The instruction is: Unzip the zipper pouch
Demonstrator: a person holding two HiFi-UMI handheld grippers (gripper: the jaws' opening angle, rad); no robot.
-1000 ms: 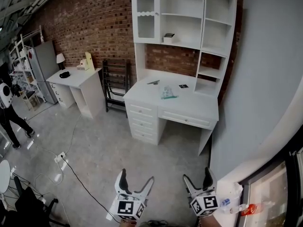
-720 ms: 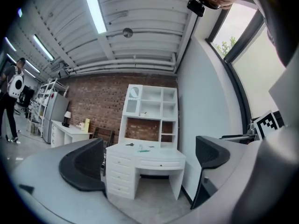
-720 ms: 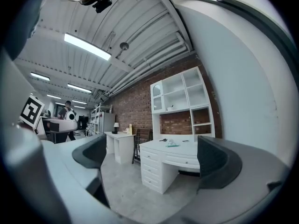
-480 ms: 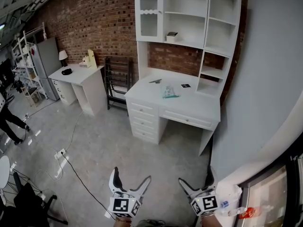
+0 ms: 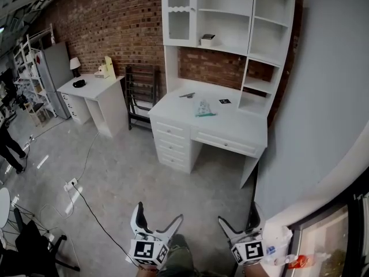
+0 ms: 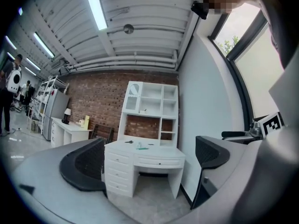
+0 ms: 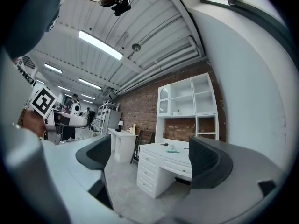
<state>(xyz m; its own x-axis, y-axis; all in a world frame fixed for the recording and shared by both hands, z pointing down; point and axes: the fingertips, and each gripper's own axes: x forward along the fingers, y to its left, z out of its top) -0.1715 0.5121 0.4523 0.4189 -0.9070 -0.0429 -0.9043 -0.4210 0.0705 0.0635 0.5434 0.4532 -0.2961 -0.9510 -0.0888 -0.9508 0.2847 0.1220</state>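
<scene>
The zipper pouch [image 5: 203, 108], pale and teal-edged, lies on the white desk [image 5: 230, 128] far across the room; it also shows small as the pouch [image 6: 140, 147] and the pouch [image 7: 172, 148]. Both grippers hang low at the bottom of the head view, far from the desk. My left gripper [image 5: 159, 213] is open, its jaws having just been opening, with nothing between them; in its own view the left gripper [image 6: 149, 160] frames the desk. My right gripper [image 5: 237, 214] is open too, its jaws having just been closing slightly, the right gripper [image 7: 150, 155] empty.
A hutch with shelves [image 5: 230, 16] tops the desk. A smaller white desk [image 5: 92, 88] and a black rack [image 5: 141, 91] stand along the brick wall. A cable and power strip [image 5: 70, 184] cross the floor. A grey wall [image 5: 323, 97] runs along the right. A person [image 5: 8, 149] walks at the far left.
Both grippers' jaws stand wider apart than a second ago. The person at the far left has moved toward the picture's edge. A knee now shows between the grippers.
</scene>
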